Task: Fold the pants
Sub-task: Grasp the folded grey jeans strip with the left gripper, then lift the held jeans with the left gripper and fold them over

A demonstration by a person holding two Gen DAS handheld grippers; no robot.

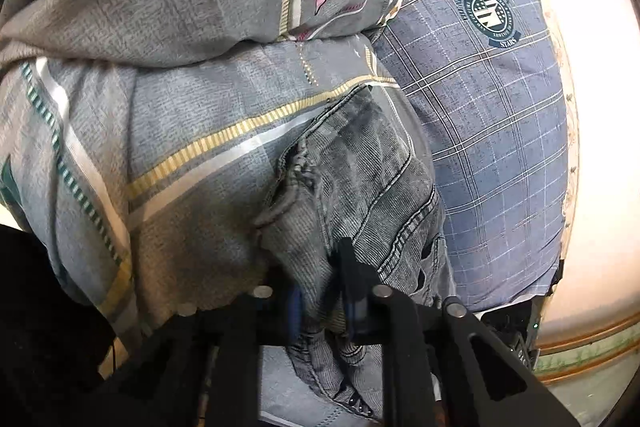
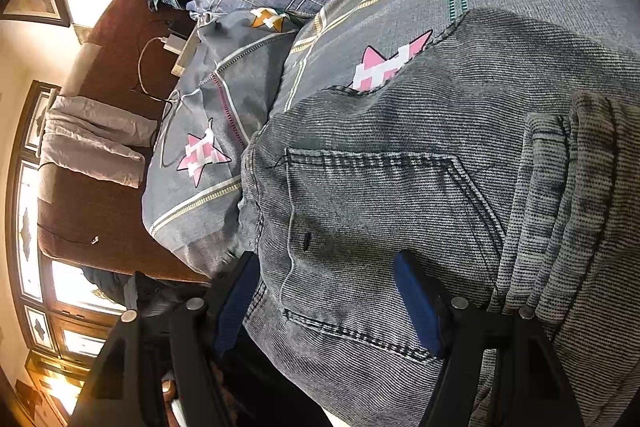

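Note:
Grey washed denim pants (image 1: 360, 179) lie bunched on a bed quilt. In the left wrist view my left gripper (image 1: 324, 307) has its two fingers close together, pinching a fold of the denim near a seam. In the right wrist view the pants (image 2: 380, 179) fill the frame, back pocket (image 2: 372, 195) up, with a rolled-over part at the right. My right gripper (image 2: 326, 307) stands wide. Its left blue pad (image 2: 236, 307) is beside the pants' edge. The right blue pad (image 2: 416, 307) rests over the fabric, and neither pad squeezes it.
A grey quilt (image 1: 180, 131) with pink stars lies under the pants. A blue plaid pillow (image 1: 480, 115) with a round emblem sits beyond it. The right wrist view shows a brown mattress (image 2: 100, 219), a folded grey cloth (image 2: 92, 147), and a charger with its cable (image 2: 172, 43).

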